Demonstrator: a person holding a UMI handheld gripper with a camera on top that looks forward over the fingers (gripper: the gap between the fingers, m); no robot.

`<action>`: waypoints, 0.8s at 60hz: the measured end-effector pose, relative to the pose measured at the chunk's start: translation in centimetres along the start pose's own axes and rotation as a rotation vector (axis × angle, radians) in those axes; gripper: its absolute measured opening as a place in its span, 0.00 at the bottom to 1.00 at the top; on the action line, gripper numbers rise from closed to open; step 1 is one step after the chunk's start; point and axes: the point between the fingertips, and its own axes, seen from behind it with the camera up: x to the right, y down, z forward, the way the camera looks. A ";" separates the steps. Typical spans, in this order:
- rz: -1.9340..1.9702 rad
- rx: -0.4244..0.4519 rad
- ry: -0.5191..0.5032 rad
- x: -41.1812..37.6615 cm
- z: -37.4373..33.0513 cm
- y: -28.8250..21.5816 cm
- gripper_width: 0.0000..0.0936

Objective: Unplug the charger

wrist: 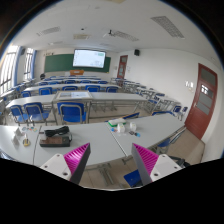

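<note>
We cannot make out a charger; only small unclear items lie on the white table, beyond our gripper, whose fingers stand apart on nothing. Behind the table stand blue chairs, then a projection screen.

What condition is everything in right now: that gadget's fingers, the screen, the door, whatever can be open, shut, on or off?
hand-held gripper: open, holding nothing.
projector screen: lit, showing an image.
door: shut.
chairs: empty, pushed to the desks.
charger: too small to make out on the desk.
</note>
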 end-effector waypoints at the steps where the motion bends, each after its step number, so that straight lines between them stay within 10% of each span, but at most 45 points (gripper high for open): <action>1: 0.000 -0.003 0.000 0.0 0.0 0.1 0.91; 20: -0.049 -0.088 -0.037 -5.1 -0.7 7.7 0.92; 48: -0.069 -0.077 -0.374 -37.7 9.2 10.4 0.91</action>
